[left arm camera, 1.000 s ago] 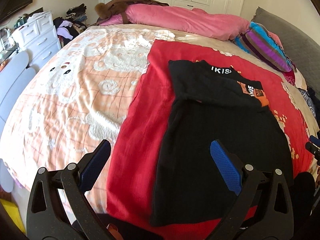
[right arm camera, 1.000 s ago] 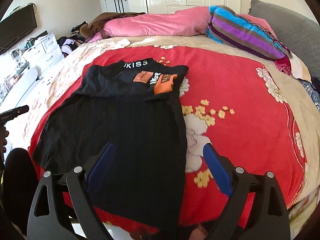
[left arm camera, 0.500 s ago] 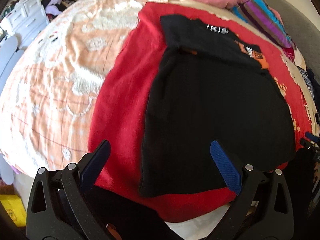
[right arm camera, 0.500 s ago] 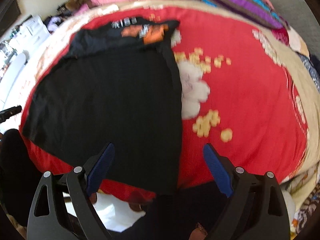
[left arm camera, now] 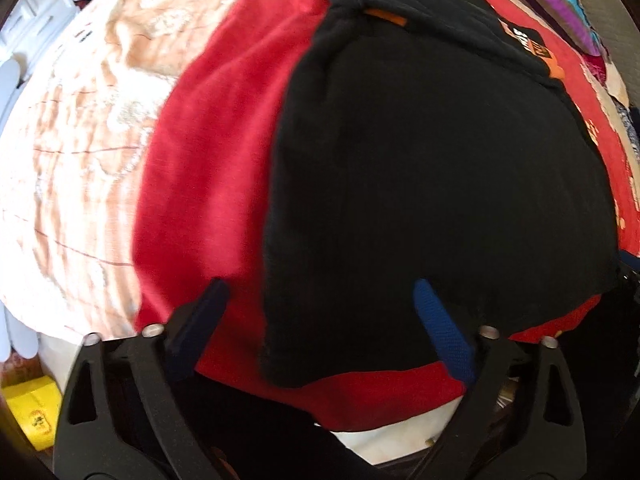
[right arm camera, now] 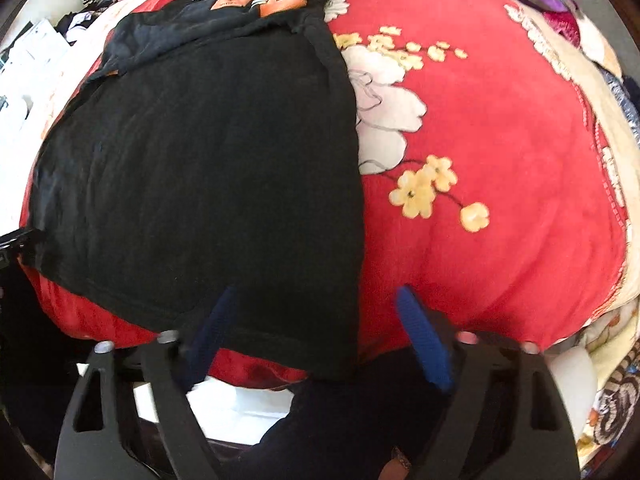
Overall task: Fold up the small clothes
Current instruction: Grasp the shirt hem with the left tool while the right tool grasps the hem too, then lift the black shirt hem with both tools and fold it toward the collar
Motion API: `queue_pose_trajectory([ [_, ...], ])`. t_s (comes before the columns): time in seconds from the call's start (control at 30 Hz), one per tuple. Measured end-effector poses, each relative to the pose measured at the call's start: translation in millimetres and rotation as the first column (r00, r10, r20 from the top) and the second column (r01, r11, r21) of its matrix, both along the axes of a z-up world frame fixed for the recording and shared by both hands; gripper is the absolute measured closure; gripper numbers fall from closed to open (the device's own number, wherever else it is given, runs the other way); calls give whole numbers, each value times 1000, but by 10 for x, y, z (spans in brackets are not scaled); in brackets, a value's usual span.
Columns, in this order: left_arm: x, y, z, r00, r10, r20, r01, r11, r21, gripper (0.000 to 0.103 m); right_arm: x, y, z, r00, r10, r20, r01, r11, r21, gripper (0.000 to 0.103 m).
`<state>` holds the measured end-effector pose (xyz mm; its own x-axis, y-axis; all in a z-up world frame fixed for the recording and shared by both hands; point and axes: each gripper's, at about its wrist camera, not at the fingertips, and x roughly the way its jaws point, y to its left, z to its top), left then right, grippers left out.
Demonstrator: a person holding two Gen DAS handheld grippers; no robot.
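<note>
Far up the black T-shirt [right arm camera: 208,152] I can read white letters, "JKISS" in my right view, clipped to "IKIS" in the left one; orange patches [right arm camera: 280,2] sit beside them, their print too small to read. The shirt lies flat on the red blanket [left arm camera: 208,168] on the bed, top end far, hem near, sleeves tucked across the top. Starting left: peach-and-white quilt [left arm camera: 80,140] covers the bed's left side, and a yellow box [left arm camera: 34,416] sits on the floor at near left. My left claw [left arm camera: 320,316] is closing, its jaws still apart, straddling the shirt's near-left corner; nothing is pinched. Moving right, my right claw [right arm camera: 316,320] is closing too, its jaws still apart over the near-right corner, with the shirt's right edge between the pads. Beyond it there is open red blanket with white and yellow flowers [right arm camera: 424,192]. The hem runs close to the bed's near edge.
</note>
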<state>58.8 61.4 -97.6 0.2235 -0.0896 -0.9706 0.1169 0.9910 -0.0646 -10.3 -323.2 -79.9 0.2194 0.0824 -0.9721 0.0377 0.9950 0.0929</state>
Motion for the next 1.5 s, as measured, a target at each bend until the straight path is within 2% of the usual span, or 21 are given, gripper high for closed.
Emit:
queue_pose_trajectory([
  [0.07, -7, -1, -27, 1000, -3, -11, 2, 1000, -30, 33, -14, 11, -18, 1000, 8, -5, -8, 1000, 14, 48],
  [0.13, -14, 23, -15, 1000, 2, -8, -3, 998, -62, 47, -31, 16, -3, 1000, 12, 2, -12, 999, 30, 59],
  [0.17, -19, 51, -10, 1000, 12, -6, -12, 997, -79, 50, -39, 12, 8, 1000, 11, 8, -12, 999, 37, 66],
  [0.23, -25, 124, -6, 999, 40, -7, -41, 993, -107, 72, -58, -12, 42, 1000, 1, 24, -3, 998, 57, 82],
  [0.27, -31, 178, 7, 998, 59, -4, -59, 989, -135, 77, -61, -34, 64, 999, -5, 35, 2, 997, 73, 92],
  [0.3, -31, 222, 32, 997, 73, -1, -72, 985, -159, 87, -71, -63, 98, 999, -14, 52, 10, 996, 92, 95],
  [0.33, -38, 285, 49, 996, 86, 5, -83, 978, -192, 92, -86, -113, 142, 997, -31, 76, 21, 992, 121, 95],
  [0.47, -78, 352, 192, 995, 91, 39, -77, 960, -269, 94, -118, -257, 325, 981, -83, 174, 46, 977, 209, 98],
  [0.57, -90, 344, 168, 997, 71, 36, -59, 965, -254, 94, -67, -230, 363, 980, -76, 182, 40, 980, 194, 98],
  [0.6, -83, 331, 136, 997, 71, 25, -62, 968, -245, 92, -55, -222, 339, 982, -74, 172, 41, 982, 185, 98],
  [0.7, -73, 264, 67, 999, 51, -1, -50, 973, -225, 76, -44, -213, 240, 991, -75, 114, 57, 986, 154, 96],
  [0.73, -79, 228, 62, 999, 46, -4, -46, 975, -219, 75, -45, -216, 201, 993, -76, 93, 62, 987, 147, 93],
  [0.8, -54, 185, 43, 999, 34, -11, -35, 979, -202, 74, -47, -235, 147, 994, -85, 65, 76, 989, 127, 62],
  [0.87, -53, 172, 47, 1000, 27, -9, -28, 980, -197, 75, -34, -208, 72, 996, -82, 28, 78, 989, 124, 57],
  [0.9, -64, 174, 69, 1000, 27, 1, -26, 979, -202, 82, -12, -209, 31, 997, -77, 16, 75, 989, 125, 57],
  [0.93, -61, 188, 85, 1000, 30, 7, -28, 979, -201, 94, -9, -195, -1, 998, -64, 2, 64, 989, 136, 61],
  [1.0, -76, 244, 128, 999, 34, 20, -29, 977, -209, 97, -17, -169, 4, 999, -44, 6, 42, 985, 168, 89],
  [1.07, -105, 295, 193, 999, 37, 38, -27, 974, -225, 98, -37, -178, 62, 999, -43, 33, 36, 982, 187, 95],
  [1.2, -161, 396, 401, 994, 49, 98, -19, 960, -280, 101, -86, -236, 279, 991, -42, 128, 8, 967, 254, 96],
  [1.3, -151, 534, 589, 987, 74, 141, -18, 931, -364, 101, -70, -292, 514, 974, -58, 217, -13, 950, 313, 96],
  [1.5, 72, 555, 869, 972, 90, 217, 4, 917, -399, 101, 203, -392, 797, 942, -140, 305, -6, 903, 430, 97],
])
